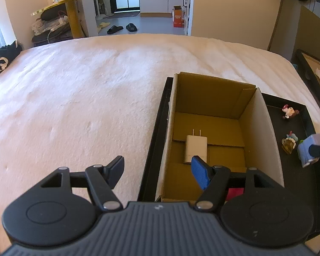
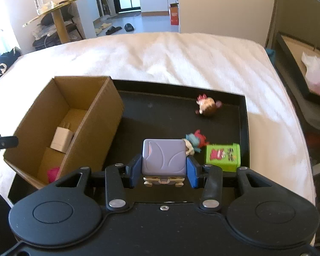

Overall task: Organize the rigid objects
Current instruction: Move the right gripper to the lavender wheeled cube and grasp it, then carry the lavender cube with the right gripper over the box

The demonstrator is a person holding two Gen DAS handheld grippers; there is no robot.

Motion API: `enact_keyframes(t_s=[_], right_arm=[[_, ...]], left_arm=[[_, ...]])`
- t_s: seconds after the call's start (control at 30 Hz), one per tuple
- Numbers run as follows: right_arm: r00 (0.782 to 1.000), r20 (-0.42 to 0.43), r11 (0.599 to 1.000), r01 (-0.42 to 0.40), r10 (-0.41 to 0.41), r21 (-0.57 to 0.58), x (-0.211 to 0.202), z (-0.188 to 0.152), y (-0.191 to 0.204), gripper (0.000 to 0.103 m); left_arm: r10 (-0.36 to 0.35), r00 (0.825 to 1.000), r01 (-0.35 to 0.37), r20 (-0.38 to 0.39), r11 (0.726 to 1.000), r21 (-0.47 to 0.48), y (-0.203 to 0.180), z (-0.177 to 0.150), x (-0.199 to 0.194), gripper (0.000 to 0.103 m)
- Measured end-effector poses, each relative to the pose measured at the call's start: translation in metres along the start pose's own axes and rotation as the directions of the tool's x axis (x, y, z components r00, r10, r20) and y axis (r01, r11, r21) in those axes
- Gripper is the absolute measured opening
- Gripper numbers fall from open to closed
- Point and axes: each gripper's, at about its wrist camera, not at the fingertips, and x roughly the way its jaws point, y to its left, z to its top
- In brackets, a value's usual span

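Observation:
My right gripper (image 2: 163, 170) is shut on a purple cube toy (image 2: 164, 159), its blue pads pressing both sides, and holds it above the black tray (image 2: 164, 117). In the left wrist view the same cube (image 1: 310, 149) hangs at the far right. My left gripper (image 1: 157, 170) stands open over the near left wall of the cardboard box (image 1: 253, 123), with nothing between its fingers. A white charger (image 1: 195, 149) lies on the box floor, also seen from the right wrist as the charger (image 2: 61, 139). A pink item (image 2: 52, 173) sits in the box's near corner.
On the tray right of the box (image 2: 96, 115) lie a brown-haired figurine (image 2: 207, 105), a red and blue figurine (image 2: 195, 141) and a green box (image 2: 223, 155). The tray rests on a white bed (image 1: 85, 96). Another dark tray (image 2: 294, 68) sits beyond the bed's right edge.

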Motion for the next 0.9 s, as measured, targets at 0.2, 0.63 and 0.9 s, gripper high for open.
enact_keyframes(t_s=[0.2, 0.63, 0.9], right_arm=[[1.000, 0.013, 1.000, 0.005, -0.004, -0.025, -0.004, 0.014, 0.016, 0.043], [0.998, 0.056, 0.998, -0.004, 0.008, -0.068, -0.014, 0.040, 0.054, 0.043], [0.997, 0.076, 0.994, -0.025, 0.033, -0.109, -0.014, 0.055, 0.081, 0.043]], left_arm=[[0.000, 1.000, 0.000, 0.014, 1.000, -0.008, 0.002, 0.000, 0.000, 0.068], [-0.023, 1.000, 0.023, -0.006, 0.999, -0.037, 0.011, 0.000, 0.006, 0.064], [-0.054, 0.998, 0.053, -0.022, 0.997, -0.051, 0.016, -0.001, 0.012, 0.049]])
